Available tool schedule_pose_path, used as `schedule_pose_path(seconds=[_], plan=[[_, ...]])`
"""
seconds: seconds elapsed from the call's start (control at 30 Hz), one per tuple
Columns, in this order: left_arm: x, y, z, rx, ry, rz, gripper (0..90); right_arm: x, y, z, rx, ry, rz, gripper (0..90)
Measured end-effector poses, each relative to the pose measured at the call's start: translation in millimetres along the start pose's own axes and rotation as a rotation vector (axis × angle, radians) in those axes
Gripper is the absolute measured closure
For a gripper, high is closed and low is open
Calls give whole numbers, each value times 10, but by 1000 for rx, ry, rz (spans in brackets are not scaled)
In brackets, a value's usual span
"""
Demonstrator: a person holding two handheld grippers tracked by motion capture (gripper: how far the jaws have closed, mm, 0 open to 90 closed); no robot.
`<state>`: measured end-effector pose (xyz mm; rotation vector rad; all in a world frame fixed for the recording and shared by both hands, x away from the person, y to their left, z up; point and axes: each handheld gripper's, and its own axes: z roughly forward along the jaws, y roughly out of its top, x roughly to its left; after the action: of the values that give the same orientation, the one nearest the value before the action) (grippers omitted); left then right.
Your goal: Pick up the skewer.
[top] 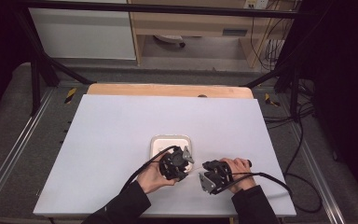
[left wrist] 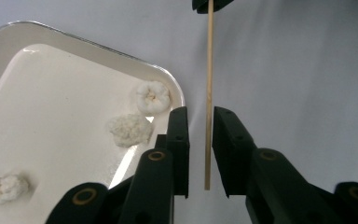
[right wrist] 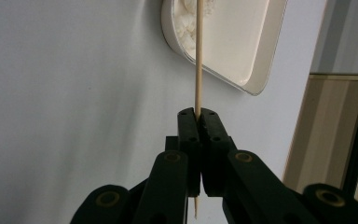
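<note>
A thin, straight wooden skewer (right wrist: pixel 198 60) runs lengthwise from the right tongs (right wrist: pixel 199 116), which pinch it, towards the glossy white rounded tray (right wrist: pixel 261 56). The left tongs (left wrist: pixel 200 140) stand slightly spread around its other end, not touching.

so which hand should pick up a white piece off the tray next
Left. The left hand-held gripper has its jaws apart around the skewer without pressing it, right beside the tray and the white pieces. The right hand-held gripper is clamped on the skewer.

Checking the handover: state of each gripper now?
Left gripper: open, skewer between its jaws, not pressed.
Right gripper: closed on the skewer.
</note>
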<state>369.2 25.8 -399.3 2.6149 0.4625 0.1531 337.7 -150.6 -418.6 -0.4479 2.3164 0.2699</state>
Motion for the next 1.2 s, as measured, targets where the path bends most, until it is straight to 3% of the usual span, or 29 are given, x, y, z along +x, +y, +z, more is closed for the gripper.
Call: schedule_pose_path(seconds=[0.33, 0.8, 0.9, 1.03, 1.07, 1.1, 1.2], plan=[[-11, 46, 61, 9, -7, 5, 874, 7, 19, 11, 5, 4, -16, 892], [-60, 49, 71, 21, 10, 12, 887, 11, 20, -16, 1, 4, -1, 884], [-69, 35, 58, 13, 19, 16, 887, -17, 12, -20, -17, -5, 7, 844], [-49, -21, 24, -4, 28, 8, 887, -44, -29, -63, -35, 9, 164, 672], [-49, -39, 20, -8, 17, -2, 887, -50, -42, -70, -35, 3, 188, 641], [-34, -53, 3, -8, 34, 3, 887, -61, -59, -78, -34, -3, 208, 619], [-10, -112, -24, -19, 46, -8, 887, -78, -127, -97, -64, -11, 340, 511]])
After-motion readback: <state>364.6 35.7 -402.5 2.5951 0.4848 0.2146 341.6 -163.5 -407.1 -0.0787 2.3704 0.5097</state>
